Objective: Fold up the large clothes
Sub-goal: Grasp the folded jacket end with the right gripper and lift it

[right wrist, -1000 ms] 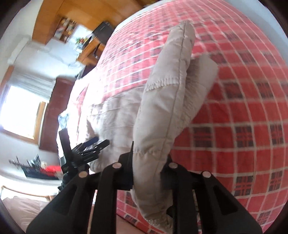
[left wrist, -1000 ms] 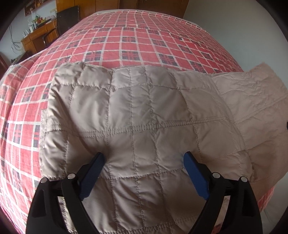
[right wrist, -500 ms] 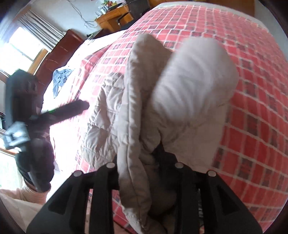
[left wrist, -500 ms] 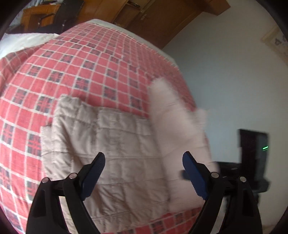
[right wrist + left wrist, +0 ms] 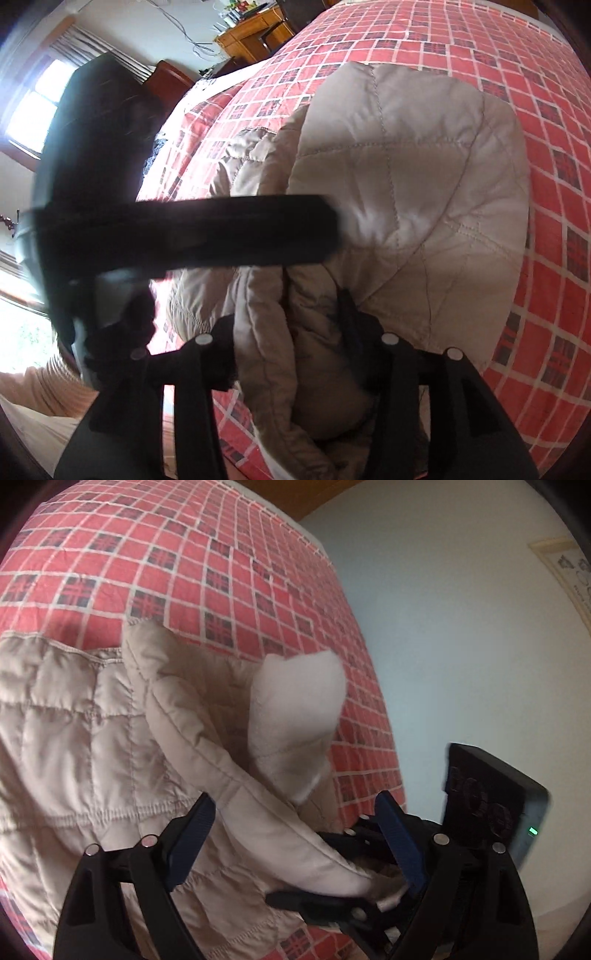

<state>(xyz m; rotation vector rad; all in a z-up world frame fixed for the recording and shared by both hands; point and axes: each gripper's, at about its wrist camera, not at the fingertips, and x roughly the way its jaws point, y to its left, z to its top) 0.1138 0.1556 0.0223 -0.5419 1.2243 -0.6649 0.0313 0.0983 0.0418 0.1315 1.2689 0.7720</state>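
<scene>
A beige quilted jacket [image 5: 74,746] lies spread on the red checked bedspread [image 5: 184,554]. In the right wrist view my right gripper [image 5: 295,332] is shut on a bunched edge of the jacket [image 5: 406,177], holding it up off the bed. That raised fold [image 5: 207,746] runs between the wide-apart blue pads [image 5: 195,830] of my left gripper [image 5: 295,834], which is open and close to the right gripper [image 5: 351,901]. One left finger [image 5: 192,232] crosses the right wrist view as a blurred black bar.
The bed's right edge meets a white wall [image 5: 461,627]. A wooden desk [image 5: 251,33], a dark headboard [image 5: 166,77] and a bright window [image 5: 29,110] stand beyond the bed. A person's sleeve [image 5: 33,391] shows at the lower left.
The left gripper has swung right from over the flat jacket to beside the right gripper. The right gripper has carried the held edge up and over toward the jacket's middle.
</scene>
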